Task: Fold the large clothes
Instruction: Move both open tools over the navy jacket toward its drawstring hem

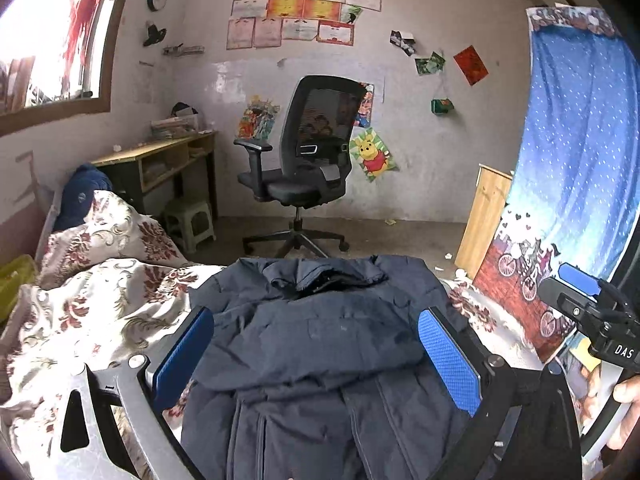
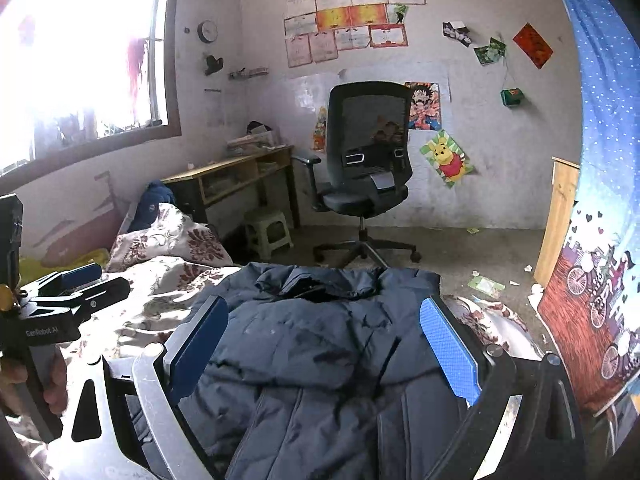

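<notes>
Lying on one bedspread [image 1: 100, 312]: one jacket [image 1: 320, 344].

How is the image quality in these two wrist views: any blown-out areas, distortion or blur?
Right wrist view: the barred window is blown out to white, washing the upper left. Left wrist view: the same window glares less. Both bend straight edges strongly and go dark at the corners; the dark navy padded jacket stays sharp but shows little detail.

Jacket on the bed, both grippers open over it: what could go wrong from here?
1. The navy jacket is puffy and thick; the left gripper or right gripper may pinch only the top layer.
2. It lies on a rumpled floral quilt, which could get grabbed too.
3. Its collar end reaches the bed's edge and could slide off.
</notes>
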`<action>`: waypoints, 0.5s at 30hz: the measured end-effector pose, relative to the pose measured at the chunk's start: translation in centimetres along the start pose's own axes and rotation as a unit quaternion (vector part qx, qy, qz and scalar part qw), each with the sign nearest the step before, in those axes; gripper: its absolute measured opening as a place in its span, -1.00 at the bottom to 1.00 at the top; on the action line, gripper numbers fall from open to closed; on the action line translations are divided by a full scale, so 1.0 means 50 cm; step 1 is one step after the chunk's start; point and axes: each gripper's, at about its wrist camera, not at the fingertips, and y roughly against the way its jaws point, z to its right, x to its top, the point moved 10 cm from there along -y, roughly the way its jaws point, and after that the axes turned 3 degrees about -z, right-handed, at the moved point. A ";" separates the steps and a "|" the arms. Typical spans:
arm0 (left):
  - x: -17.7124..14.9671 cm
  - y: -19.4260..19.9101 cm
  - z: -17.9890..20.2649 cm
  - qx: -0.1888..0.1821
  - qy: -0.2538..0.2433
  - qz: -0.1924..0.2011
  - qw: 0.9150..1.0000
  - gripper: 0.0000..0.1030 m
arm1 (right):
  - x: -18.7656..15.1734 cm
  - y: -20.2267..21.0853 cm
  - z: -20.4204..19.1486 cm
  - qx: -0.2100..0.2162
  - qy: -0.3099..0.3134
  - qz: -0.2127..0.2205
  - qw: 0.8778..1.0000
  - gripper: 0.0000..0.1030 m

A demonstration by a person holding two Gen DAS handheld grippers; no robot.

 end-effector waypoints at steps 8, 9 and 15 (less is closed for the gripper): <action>-0.035 0.110 0.031 0.000 -0.025 0.015 1.000 1.00 | -0.045 0.108 -0.010 -0.003 0.004 0.006 1.000 0.84; -0.039 0.120 0.033 -0.001 -0.028 0.017 0.999 1.00 | -0.049 0.121 -0.010 -0.003 0.003 0.007 1.000 0.84; -0.069 0.159 0.043 0.003 -0.050 0.014 0.999 1.00 | -0.072 0.179 -0.021 -0.003 0.011 0.007 1.000 0.84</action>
